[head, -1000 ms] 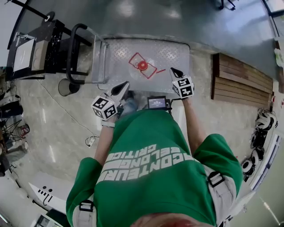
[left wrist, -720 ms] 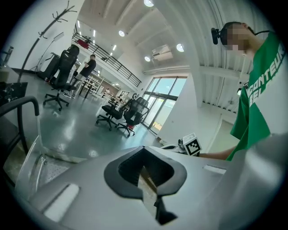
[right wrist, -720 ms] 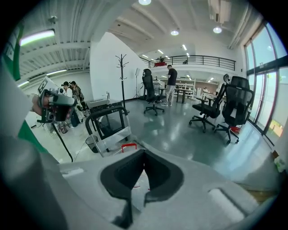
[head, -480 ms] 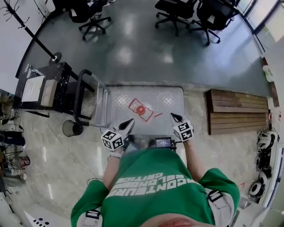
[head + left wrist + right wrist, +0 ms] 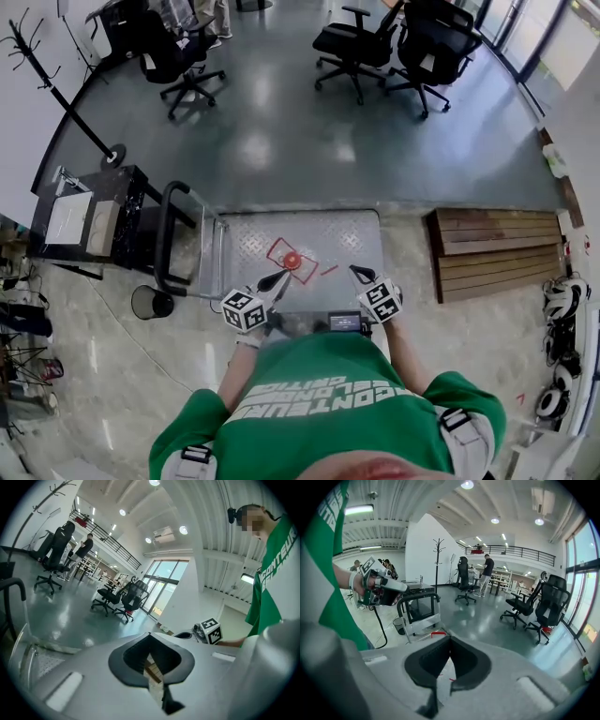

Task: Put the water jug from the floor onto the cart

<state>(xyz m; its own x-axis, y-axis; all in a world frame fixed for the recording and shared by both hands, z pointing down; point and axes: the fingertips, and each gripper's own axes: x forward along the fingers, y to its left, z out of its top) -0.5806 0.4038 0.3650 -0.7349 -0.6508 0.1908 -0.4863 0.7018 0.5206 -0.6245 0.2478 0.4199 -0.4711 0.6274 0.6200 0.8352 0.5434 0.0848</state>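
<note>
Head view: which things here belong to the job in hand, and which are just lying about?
Job: silver flatbed metal cart; left gripper; right gripper.
Lying about: black office chairs; brown wooden pallet; black coat stand; round dark bin.

cart deck (image 5: 309,234): we see bare metal with a raised tread pattern, in a dull silver.
cart handle (image 5: 161,244): to us a smooth black coated tube with a slight sheen.
far floor (image 5: 281,122): grey and glossy; we see ceiling lights mirrored in it.
near floor (image 5: 122,375): pale and stone-like, and we judge it polished.
slatted platform (image 5: 492,246): we see matt brown wooden boards.
shirt (image 5: 328,412): we see matt green cloth with white print.
left gripper (image 5: 149,637), right gripper (image 5: 449,639): we take the shells for matt grey plastic with a black lining round the jaws.
</note>
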